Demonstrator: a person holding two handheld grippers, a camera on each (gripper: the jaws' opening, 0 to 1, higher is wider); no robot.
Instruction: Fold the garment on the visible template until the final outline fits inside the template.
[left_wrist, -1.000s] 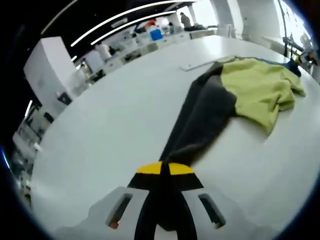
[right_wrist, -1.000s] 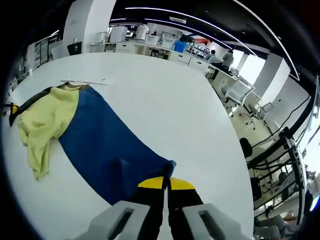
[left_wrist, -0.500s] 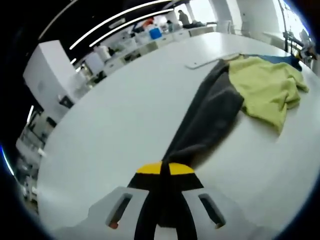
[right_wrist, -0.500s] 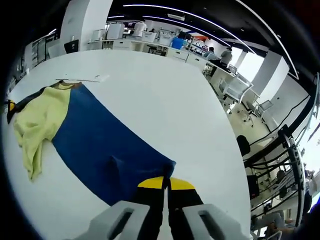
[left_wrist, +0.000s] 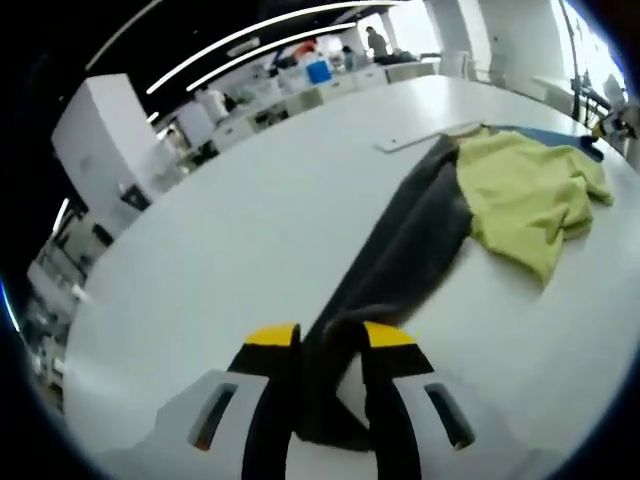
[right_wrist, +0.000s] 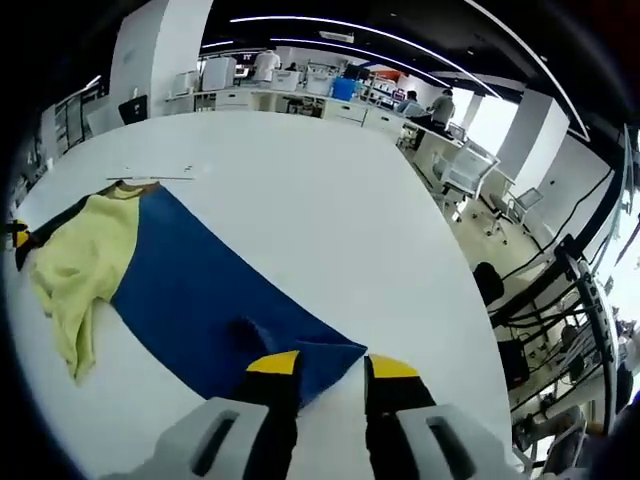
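Observation:
A garment lies spread on the white table (left_wrist: 220, 230): a yellow-green body (left_wrist: 520, 190) with a dark grey sleeve (left_wrist: 400, 250) and a blue sleeve (right_wrist: 200, 290). My left gripper (left_wrist: 330, 335) stands open, and the grey sleeve's end lies loose between its jaws. My right gripper (right_wrist: 333, 363) is open too, with the blue sleeve's corner resting between its fingertips. The yellow-green body (right_wrist: 85, 255) sits at the left of the right gripper view. A thin flat template sheet (left_wrist: 425, 137) pokes out past the collar at the garment's far side.
The table's edge curves away on the right of the right gripper view, with office chairs (right_wrist: 470, 170) and black cables beyond it. Desks, boxes and people stand far back (right_wrist: 300, 85). A white pillar (left_wrist: 100, 140) rises past the table on the left.
Both grippers were shut on the sleeve ends and have opened. The grey and blue sleeves now lie slack between the jaws. The garment stays stretched out.

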